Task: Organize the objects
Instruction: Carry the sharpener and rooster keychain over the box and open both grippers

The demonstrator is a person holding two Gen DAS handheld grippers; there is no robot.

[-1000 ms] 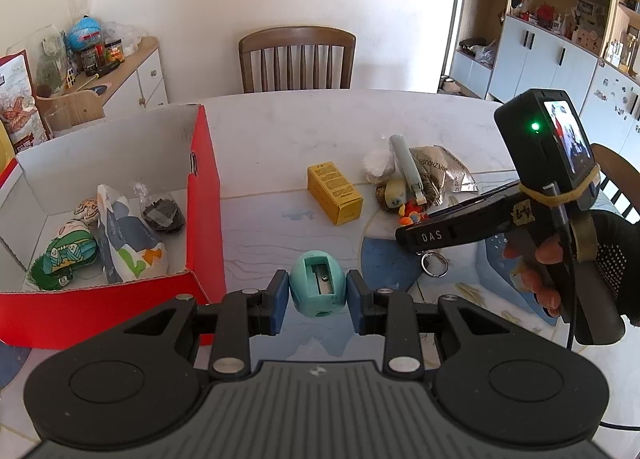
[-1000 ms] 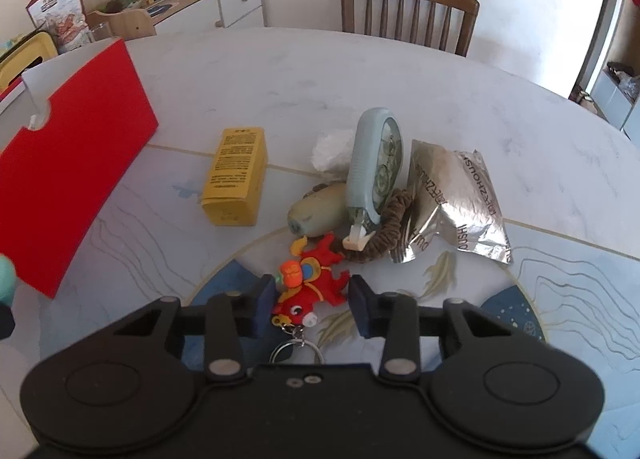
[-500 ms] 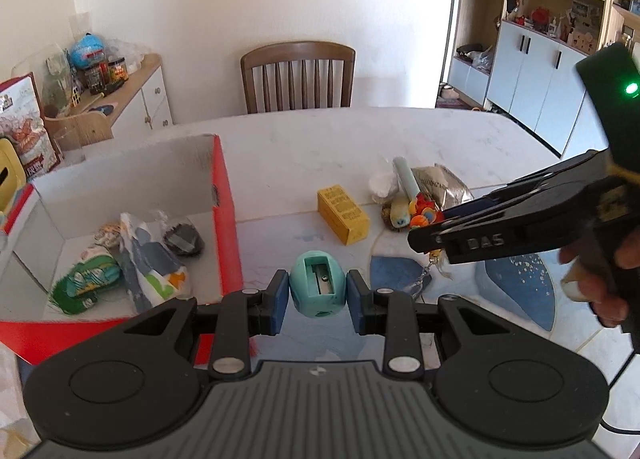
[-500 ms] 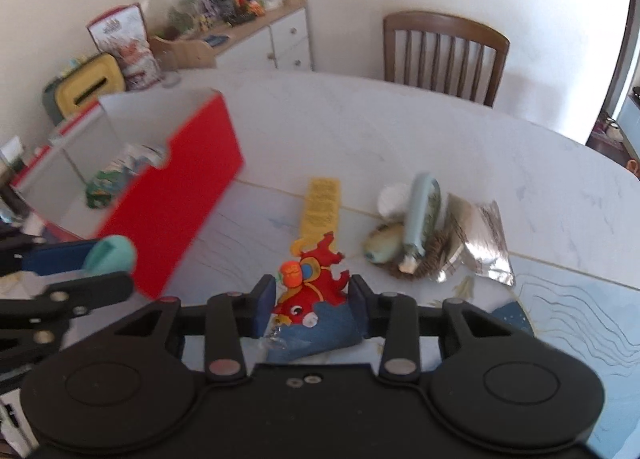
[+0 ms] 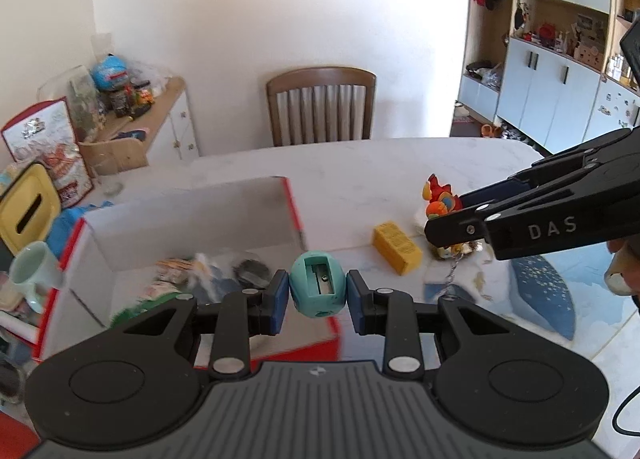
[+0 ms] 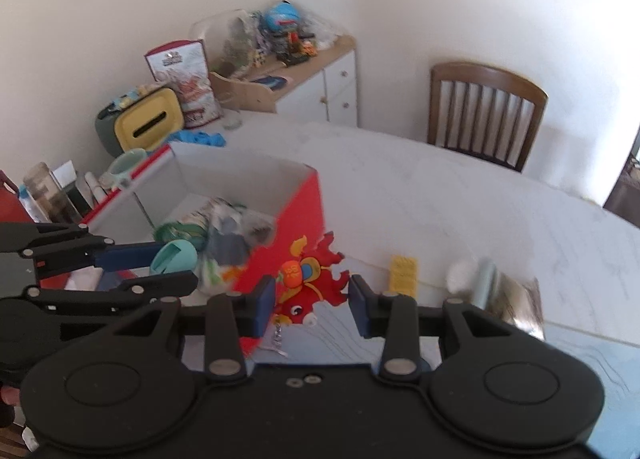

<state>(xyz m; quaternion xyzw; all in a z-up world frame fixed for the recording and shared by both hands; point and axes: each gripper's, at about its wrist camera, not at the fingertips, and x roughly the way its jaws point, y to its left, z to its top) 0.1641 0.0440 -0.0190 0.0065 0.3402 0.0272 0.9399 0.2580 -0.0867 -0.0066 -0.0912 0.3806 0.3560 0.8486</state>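
Note:
My left gripper (image 5: 318, 296) is shut on a teal egg-shaped pencil sharpener (image 5: 318, 289) and holds it above the near right corner of the red box (image 5: 295, 215). It also shows in the right wrist view (image 6: 176, 257), over the box (image 6: 298, 205). My right gripper (image 6: 312, 299) is shut on a red dragon keychain (image 6: 310, 279) with a dangling metal ring, held in the air just right of the box. The keychain also shows in the left wrist view (image 5: 438, 201).
The box holds several packets (image 6: 224, 237). On the white table (image 6: 460, 199) lie a yellow carton (image 5: 396, 247), a blue-grey tape dispenser (image 6: 486, 285) and a silver foil pouch (image 6: 520, 303). A wooden chair (image 5: 322, 107) stands behind. A mint mug (image 5: 34, 271) and clutter sit left of the box.
Both grippers have risen and moved left toward the red box, each carrying its object. The keychain has been lifted off the table.

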